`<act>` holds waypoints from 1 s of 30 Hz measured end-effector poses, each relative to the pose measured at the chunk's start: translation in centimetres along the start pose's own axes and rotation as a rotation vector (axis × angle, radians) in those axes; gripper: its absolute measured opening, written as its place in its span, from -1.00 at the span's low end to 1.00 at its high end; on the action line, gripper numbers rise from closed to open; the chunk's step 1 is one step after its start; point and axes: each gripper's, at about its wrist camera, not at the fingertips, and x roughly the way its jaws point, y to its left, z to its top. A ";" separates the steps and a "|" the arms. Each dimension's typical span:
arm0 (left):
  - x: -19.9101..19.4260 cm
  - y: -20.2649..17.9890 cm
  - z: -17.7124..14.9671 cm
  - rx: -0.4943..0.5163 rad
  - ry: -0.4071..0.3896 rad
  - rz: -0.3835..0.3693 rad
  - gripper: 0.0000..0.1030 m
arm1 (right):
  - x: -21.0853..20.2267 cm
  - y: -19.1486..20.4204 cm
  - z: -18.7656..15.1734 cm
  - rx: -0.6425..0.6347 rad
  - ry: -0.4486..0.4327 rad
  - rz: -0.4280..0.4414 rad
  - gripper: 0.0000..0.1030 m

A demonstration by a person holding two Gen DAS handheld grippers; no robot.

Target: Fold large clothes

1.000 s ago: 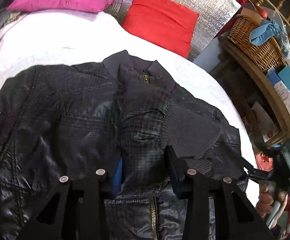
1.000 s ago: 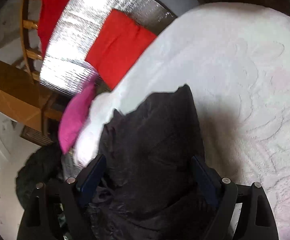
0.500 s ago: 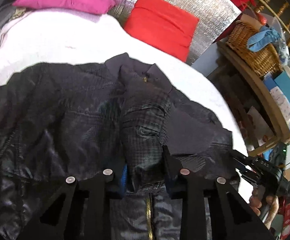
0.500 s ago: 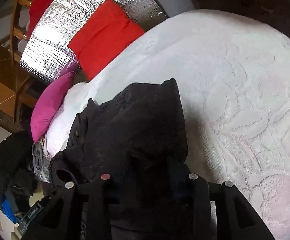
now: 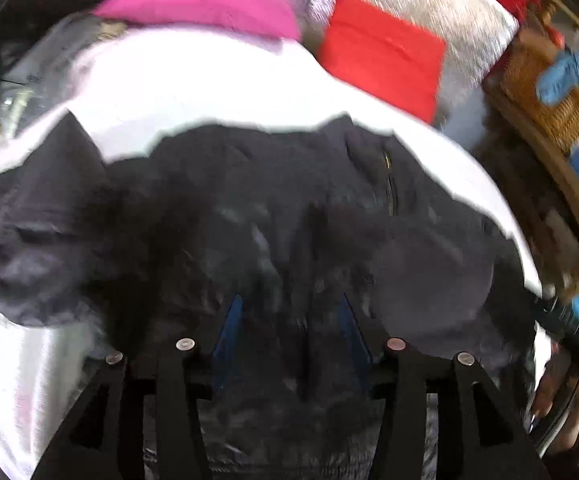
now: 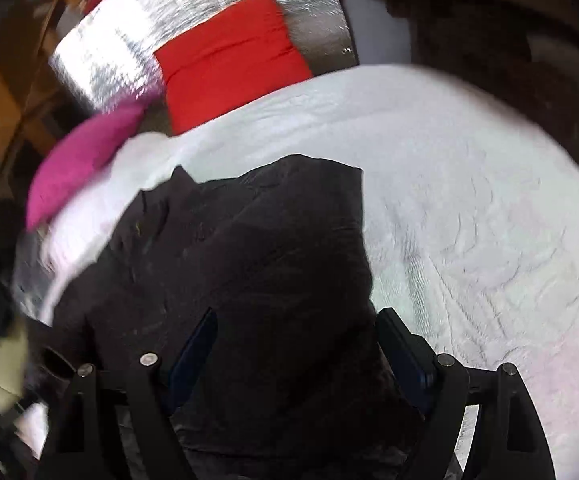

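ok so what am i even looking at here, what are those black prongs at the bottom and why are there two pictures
There is no robot here. A person holds a hand-held gripper in each hand, and each gripper carries a wide-angle camera looking forward along its two fingers. The black prongs at the bottom of each picture are those fingers.

One picture comes from the left gripper, the other from the right gripper, taken at the same moment.

Both look at a dark jacket with a zip, lying on a white bedspread. Behind it are a pink pillow and a red pillow against a silver padded panel. The left view also shows a wicker basket on a shelf.

Both pictures are blurred from motion. In each, the fingers stand apart with jacket cloth between them, so nothing looks firmly clamped.
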 end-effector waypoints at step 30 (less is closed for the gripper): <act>-0.4 -4.6 2.7 0.091 -0.073 0.062 -0.47 | 1.8 3.3 -2.7 -0.196 -0.059 -0.236 0.64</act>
